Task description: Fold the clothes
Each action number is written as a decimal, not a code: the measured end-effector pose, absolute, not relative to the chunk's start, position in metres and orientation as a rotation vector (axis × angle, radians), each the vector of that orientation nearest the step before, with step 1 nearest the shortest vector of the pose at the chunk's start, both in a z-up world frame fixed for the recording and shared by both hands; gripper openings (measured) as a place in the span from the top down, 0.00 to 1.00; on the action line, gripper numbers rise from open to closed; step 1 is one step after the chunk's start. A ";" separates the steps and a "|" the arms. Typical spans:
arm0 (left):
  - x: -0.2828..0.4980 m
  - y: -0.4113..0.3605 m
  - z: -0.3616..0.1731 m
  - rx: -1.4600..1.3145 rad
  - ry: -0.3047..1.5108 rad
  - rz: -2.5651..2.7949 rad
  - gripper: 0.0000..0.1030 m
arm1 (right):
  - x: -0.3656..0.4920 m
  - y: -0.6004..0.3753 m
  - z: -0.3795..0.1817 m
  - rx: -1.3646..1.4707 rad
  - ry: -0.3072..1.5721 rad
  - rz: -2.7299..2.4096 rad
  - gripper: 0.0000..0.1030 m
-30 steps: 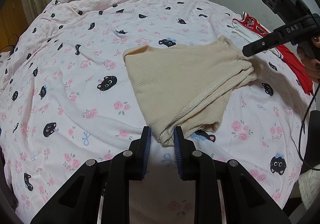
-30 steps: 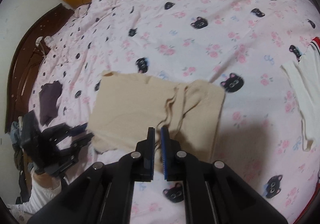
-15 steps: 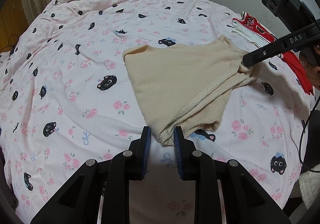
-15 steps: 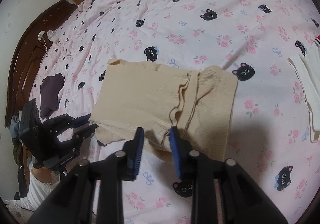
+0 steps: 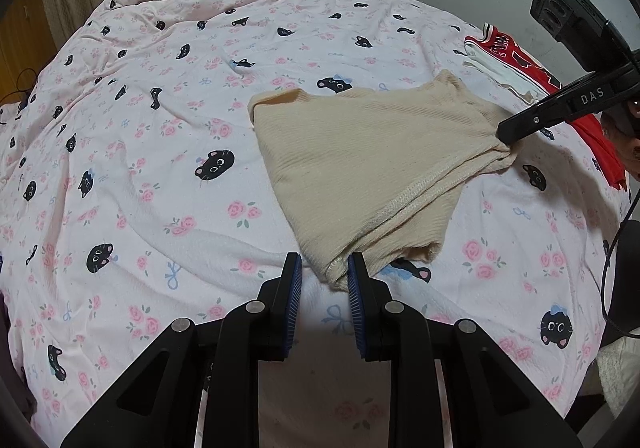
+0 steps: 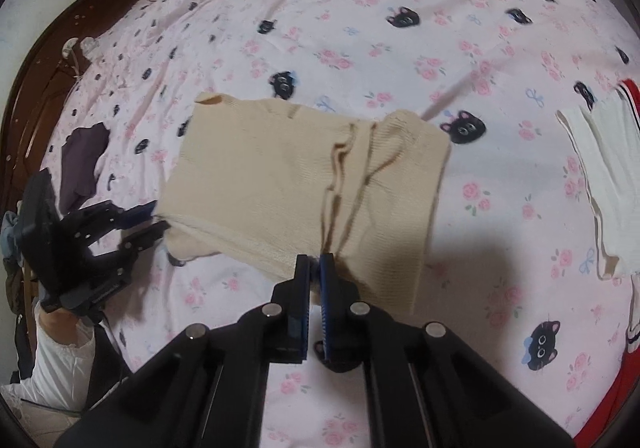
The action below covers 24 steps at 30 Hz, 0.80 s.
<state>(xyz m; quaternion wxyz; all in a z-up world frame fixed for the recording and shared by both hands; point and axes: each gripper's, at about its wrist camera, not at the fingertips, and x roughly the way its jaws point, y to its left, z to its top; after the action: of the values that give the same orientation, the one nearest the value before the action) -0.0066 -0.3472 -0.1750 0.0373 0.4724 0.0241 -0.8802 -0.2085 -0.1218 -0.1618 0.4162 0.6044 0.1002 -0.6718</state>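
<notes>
A beige ribbed garment (image 5: 360, 168) lies folded flat on the pink cat-print quilt (image 5: 160, 128). My left gripper (image 5: 322, 276) is open, and the garment's near corner lies between its blue pads. In the left wrist view my right gripper (image 5: 503, 135) pinches the garment's far right edge, where the cloth bunches. The right wrist view shows the right gripper (image 6: 315, 268) shut on the near hem of the beige garment (image 6: 280, 176), with creases running up from the grip. There the left gripper (image 6: 154, 219) stands open at the garment's left corner.
A red and white garment (image 5: 520, 68) lies near the bed's right edge; its white part (image 6: 600, 188) is right of the beige one. A dark purple cloth (image 6: 80, 164) lies by the wooden headboard (image 6: 40, 68). A person's white sleeve (image 6: 60, 360) is at lower left.
The right gripper opened half a second ago and has now shut on the garment's hem, bunching the cloth. The left gripper has stayed open at the near corner.
</notes>
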 end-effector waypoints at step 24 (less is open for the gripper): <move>-0.006 -0.347 -0.178 1.466 0.081 -2.696 0.80 | -0.262 -0.169 -0.150 1.424 0.171 -1.942 0.88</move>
<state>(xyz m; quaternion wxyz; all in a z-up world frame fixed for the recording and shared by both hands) -0.0060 -0.3471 -0.1779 0.0359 0.4771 0.0264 -0.8777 -0.2620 -0.1693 -0.1504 0.3557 0.5512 0.0664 -0.7518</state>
